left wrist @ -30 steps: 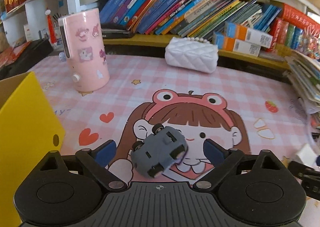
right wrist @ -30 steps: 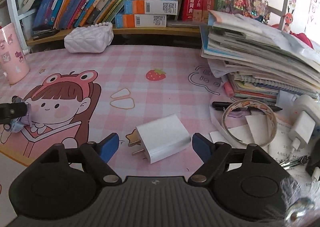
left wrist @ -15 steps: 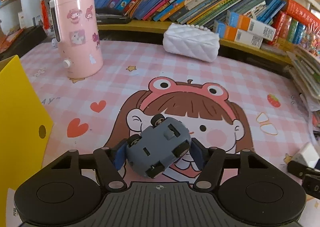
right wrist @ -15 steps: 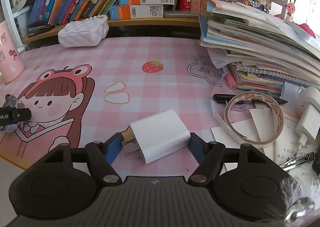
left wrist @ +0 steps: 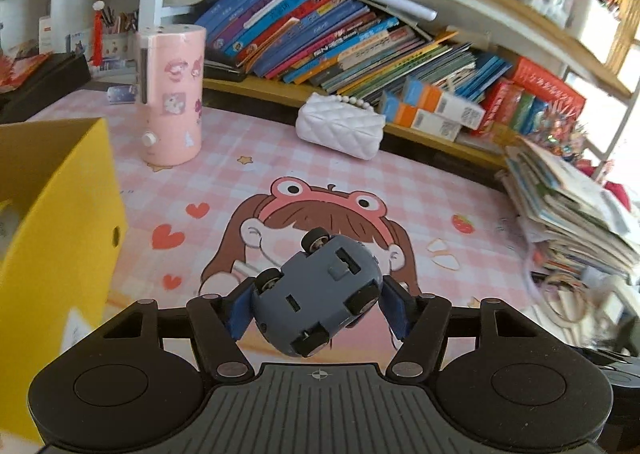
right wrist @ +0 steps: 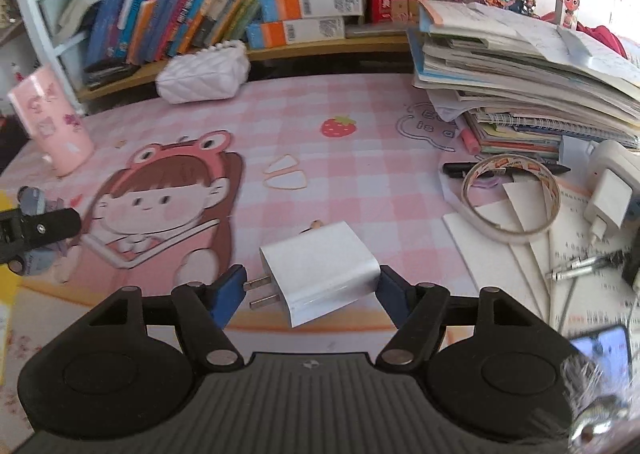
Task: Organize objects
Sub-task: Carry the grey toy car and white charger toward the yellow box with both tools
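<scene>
A grey toy car (left wrist: 320, 286) lies upside down, wheels up, between the blue pads of my left gripper (left wrist: 317, 308), which is shut on it and holds it above the pink cartoon mat (left wrist: 320, 174). A yellow box (left wrist: 60, 214) stands close on the left. In the right wrist view my right gripper (right wrist: 310, 290) is shut on a white charger plug (right wrist: 320, 266), prongs pointing left, raised off the mat. The left gripper (right wrist: 32, 230) with the car shows at that view's left edge.
A pink cylinder (left wrist: 170, 94) and a white quilted purse (left wrist: 340, 130) stand at the mat's far side below a bookshelf (left wrist: 340, 46). On the right are a tall stack of books and papers (right wrist: 520, 66), a tape roll (right wrist: 510, 200), a black pen (right wrist: 460, 168), another charger (right wrist: 608, 194) and a phone (right wrist: 600, 350).
Both grippers have closed, the left on the toy car and the right on the charger plug. Both have then risen with their objects off the mat.
</scene>
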{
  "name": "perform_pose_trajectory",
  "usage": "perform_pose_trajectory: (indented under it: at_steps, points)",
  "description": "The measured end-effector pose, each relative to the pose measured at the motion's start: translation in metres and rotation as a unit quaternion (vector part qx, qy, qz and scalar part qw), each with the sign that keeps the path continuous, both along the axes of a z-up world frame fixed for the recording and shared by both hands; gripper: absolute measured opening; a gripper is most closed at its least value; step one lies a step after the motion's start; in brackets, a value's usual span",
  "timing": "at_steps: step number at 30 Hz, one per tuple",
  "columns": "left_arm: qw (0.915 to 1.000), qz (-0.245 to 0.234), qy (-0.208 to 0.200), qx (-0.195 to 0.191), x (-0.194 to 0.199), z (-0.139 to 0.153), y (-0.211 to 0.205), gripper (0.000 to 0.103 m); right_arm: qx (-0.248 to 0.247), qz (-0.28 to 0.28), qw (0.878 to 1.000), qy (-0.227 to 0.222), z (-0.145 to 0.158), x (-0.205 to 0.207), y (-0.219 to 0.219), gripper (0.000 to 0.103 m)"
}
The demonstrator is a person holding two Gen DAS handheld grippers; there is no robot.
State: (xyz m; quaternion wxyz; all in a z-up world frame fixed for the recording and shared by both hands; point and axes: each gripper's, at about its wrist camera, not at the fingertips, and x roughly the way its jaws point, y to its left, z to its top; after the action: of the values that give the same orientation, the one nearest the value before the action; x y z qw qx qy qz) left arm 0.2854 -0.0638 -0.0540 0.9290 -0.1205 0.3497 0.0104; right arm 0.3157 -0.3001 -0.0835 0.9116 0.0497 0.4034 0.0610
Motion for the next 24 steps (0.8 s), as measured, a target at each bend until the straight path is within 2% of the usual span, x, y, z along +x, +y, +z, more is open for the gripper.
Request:
perform_pose_trajectory:
  at_steps: [9, 17, 24]
  points:
    - [0.9994, -0.025, -0.024, -0.008, -0.08, 0.019, 0.014, 0.064, -0.012, 0.014, 1.0, 0.0, 0.02, -0.067, 0.03, 0.069]
    - [0.9983, -0.038, -0.038, -0.02, -0.147, 0.027, 0.046, 0.064, -0.025, 0.022, 0.999, -0.014, 0.033, -0.128, 0.066, 0.069]
    - [0.9988, -0.009, -0.042, -0.022, -0.202, 0.032, 0.096, 0.064, -0.035, 0.054, 0.998, -0.024, 0.041, -0.184, 0.122, 0.069]
